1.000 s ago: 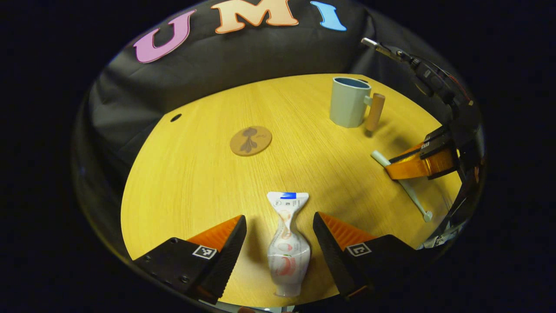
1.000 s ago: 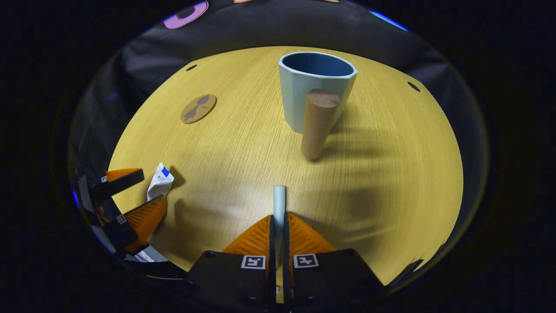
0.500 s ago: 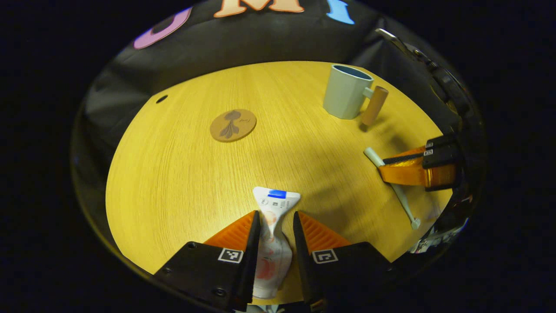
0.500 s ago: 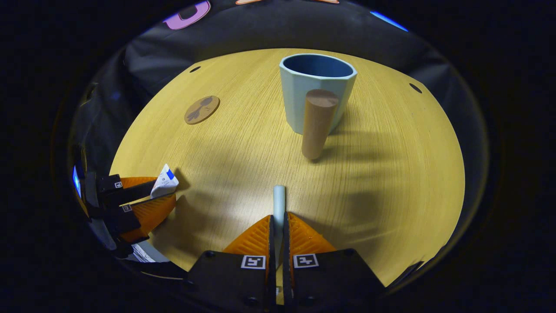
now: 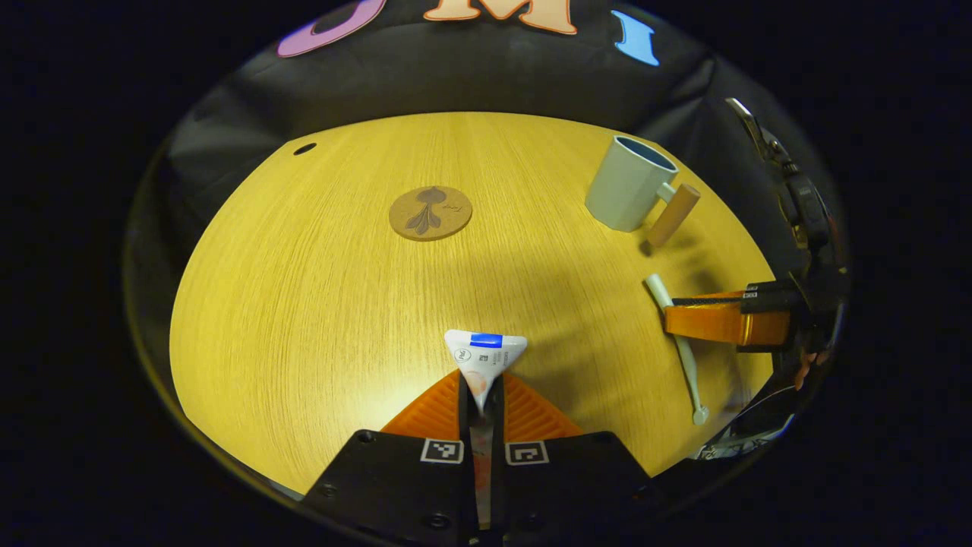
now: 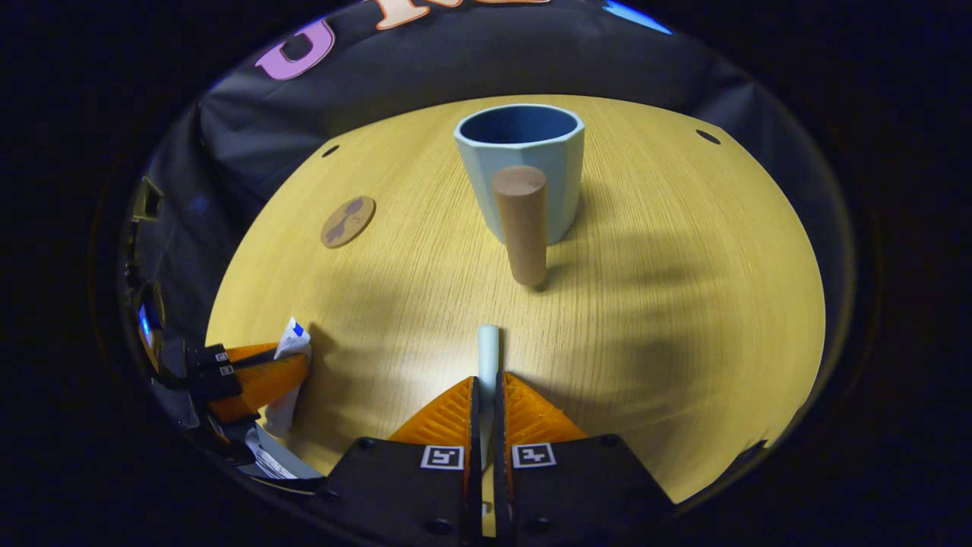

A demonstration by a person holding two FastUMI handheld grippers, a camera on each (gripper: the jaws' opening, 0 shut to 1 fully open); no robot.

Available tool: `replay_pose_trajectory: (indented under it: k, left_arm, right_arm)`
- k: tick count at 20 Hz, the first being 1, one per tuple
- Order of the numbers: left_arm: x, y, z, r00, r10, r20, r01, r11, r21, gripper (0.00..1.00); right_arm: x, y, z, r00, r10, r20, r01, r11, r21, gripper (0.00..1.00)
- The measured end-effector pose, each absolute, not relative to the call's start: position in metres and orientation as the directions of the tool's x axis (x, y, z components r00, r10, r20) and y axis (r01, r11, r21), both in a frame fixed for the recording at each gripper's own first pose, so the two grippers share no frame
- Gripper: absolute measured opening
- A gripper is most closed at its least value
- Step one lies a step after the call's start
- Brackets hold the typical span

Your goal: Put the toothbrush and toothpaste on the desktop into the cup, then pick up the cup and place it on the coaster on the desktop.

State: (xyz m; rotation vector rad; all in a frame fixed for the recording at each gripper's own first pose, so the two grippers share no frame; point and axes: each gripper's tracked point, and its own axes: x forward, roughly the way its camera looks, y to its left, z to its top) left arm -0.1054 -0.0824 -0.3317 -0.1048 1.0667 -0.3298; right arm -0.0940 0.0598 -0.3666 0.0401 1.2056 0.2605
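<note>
Left tool (image 5: 481,395) now clamping toothpaste (image 5: 485,354), right tool (image 6: 483,399) pinching toothbrush (image 6: 487,348) — cup (image 6: 524,163) ahead

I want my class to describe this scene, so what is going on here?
A person works two handheld grippers at a wooden table. The left gripper is shut on the toothpaste, and the right gripper is shut on the toothbrush. The cup stands empty, apart from the coaster. Nothing is in it yet.

The left gripper (image 5: 481,395) pinches a toothpaste tube (image 5: 484,355) on the wooden desktop (image 5: 304,289); beyond the tube lies a coaster (image 5: 430,213), a cup (image 5: 629,184) farther right.
</note>
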Motion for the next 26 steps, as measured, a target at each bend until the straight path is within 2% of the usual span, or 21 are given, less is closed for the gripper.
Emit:
replay_pose_trajectory:
  k: [3, 8, 16, 21, 26]
  left_arm:
    - [-0.103, -0.080, -0.323, 0.468, -0.323, -0.823, 0.164, 0.947, -0.278, 0.06]
    - [-0.099, -0.078, -0.304, 0.517, -0.334, -0.788, 0.174, 0.942, -0.285, 0.05]
    - [-0.087, -0.087, -0.255, 0.587, -0.365, -0.723, 0.179, 0.929, -0.324, 0.05]
    - [-0.084, -0.088, -0.226, 0.634, -0.345, -0.692, 0.161, 0.934, -0.319, 0.05]
    - [-0.087, -0.083, -0.213, 0.667, -0.305, -0.680, 0.112, 0.943, -0.314, 0.05]
  right_arm:
    - [-0.089, 0.068, -0.346, 0.392, 0.286, -0.874, -0.202, 0.954, 0.222, 0.09]
    - [-0.058, 0.081, -0.292, 0.550, 0.366, -0.751, -0.231, 0.931, 0.284, 0.09]
    - [0.028, 0.094, -0.213, 0.718, 0.427, -0.549, -0.248, 0.895, 0.371, 0.09]
    - [0.086, 0.080, -0.186, 0.800, 0.393, -0.454, -0.225, 0.898, 0.379, 0.08]
    - [0.136, 0.064, -0.186, 0.868, 0.316, -0.382, -0.175, 0.916, 0.361, 0.09]
